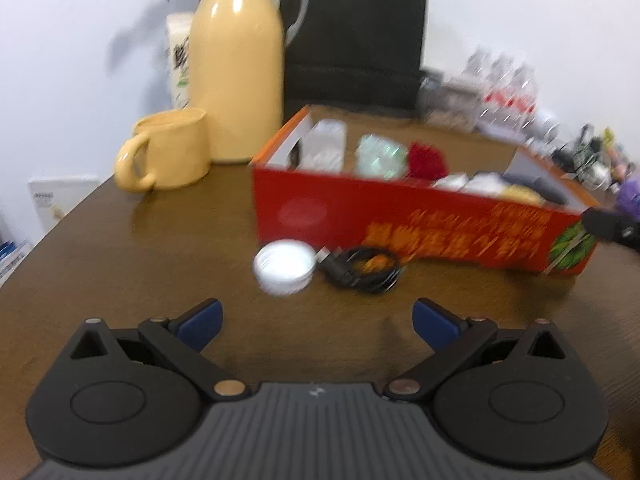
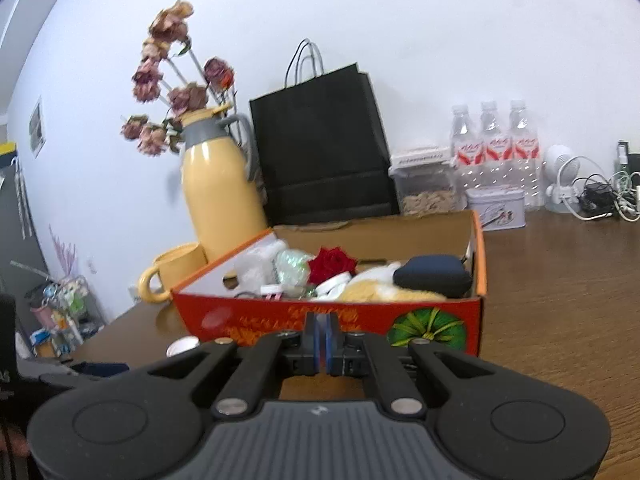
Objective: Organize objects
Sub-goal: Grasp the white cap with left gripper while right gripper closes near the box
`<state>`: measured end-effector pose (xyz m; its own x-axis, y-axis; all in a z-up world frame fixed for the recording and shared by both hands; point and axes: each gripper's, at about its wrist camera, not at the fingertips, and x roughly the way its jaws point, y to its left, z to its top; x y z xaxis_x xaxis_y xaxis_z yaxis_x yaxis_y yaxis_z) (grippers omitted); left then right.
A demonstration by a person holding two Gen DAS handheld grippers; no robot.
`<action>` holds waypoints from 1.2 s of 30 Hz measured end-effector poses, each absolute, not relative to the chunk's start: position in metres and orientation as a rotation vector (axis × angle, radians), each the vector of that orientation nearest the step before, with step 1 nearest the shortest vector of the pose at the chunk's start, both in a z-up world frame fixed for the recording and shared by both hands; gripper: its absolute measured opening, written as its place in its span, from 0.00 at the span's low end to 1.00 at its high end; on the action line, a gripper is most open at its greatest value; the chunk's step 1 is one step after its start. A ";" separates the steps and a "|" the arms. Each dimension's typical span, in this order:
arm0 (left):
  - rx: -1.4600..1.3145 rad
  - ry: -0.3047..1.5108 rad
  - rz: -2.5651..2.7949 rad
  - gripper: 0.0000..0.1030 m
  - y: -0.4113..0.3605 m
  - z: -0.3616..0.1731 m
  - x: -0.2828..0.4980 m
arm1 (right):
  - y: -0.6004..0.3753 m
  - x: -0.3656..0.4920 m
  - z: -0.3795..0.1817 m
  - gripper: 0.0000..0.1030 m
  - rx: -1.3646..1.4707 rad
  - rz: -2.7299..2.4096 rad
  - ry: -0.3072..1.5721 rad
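A: How do the jaws stand?

B: The left gripper [image 1: 316, 322] has its jaws spread wide with nothing between the blue pads. The right gripper [image 2: 321, 342] has its jaws pressed together, blue pads touching, holding nothing.

A: Any writing to read?

B: The red cardboard box with orange rim [image 1: 416, 222] carries yellow characters, upside down and too blurred to read, beside a green leafy picture. The red labels on the clear plastic water bottles [image 2: 496, 140] are too small to make out.

A: And the pose?

B: Both grippers tilt slightly downward over the brown wooden desk [image 1: 140, 264], facing the box.

A: Where are the loose things?

B: Ahead of the left jaws, between them and the box wall, lie a round white plastic lid [image 1: 285, 266] and, touching its right side, a coiled black cable [image 1: 366, 268]. The box stands just beyond the right jaws' tips, with a red fabric rose [image 2: 332, 263] and a dark blue pouch [image 2: 434, 276] inside.
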<state>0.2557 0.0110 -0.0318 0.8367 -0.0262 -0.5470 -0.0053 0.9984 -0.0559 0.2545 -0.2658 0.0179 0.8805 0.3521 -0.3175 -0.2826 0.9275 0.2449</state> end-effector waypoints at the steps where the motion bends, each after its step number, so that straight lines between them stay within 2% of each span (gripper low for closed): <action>1: -0.057 0.556 -0.035 1.00 0.008 -0.029 0.257 | -0.267 0.255 0.018 0.02 0.199 0.326 0.365; 7: 0.044 0.541 -0.189 1.00 -0.038 -0.027 0.290 | -0.273 0.260 0.016 0.02 0.202 0.286 0.375; 9: 0.062 0.557 -0.201 0.85 -0.051 -0.031 0.304 | -0.276 0.263 0.014 0.02 0.205 0.266 0.386; 11: 0.058 0.578 -0.219 0.74 -0.061 -0.034 0.320 | -0.283 0.266 0.013 0.02 0.223 0.249 0.387; 13: 0.035 0.595 -0.216 0.74 -0.068 -0.035 0.332 | -0.289 0.267 0.014 0.02 0.245 0.244 0.376; 16: 0.014 0.592 -0.232 0.67 -0.075 -0.034 0.343 | -0.295 0.264 0.018 0.02 0.260 0.253 0.334; 22: 0.010 0.601 -0.232 0.69 -0.074 -0.035 0.343 | -0.297 0.262 0.020 0.02 0.229 0.237 0.313; 27: 0.020 0.559 -0.236 0.92 -0.056 -0.023 0.319 | -0.293 0.266 0.016 0.02 0.212 0.232 0.336; 29: 0.032 0.527 -0.209 0.98 -0.042 -0.017 0.304 | -0.291 0.266 0.014 0.02 0.205 0.229 0.345; 36: 0.019 0.509 -0.061 1.00 0.017 -0.018 0.276 | -0.284 0.263 0.011 0.03 0.166 0.234 0.350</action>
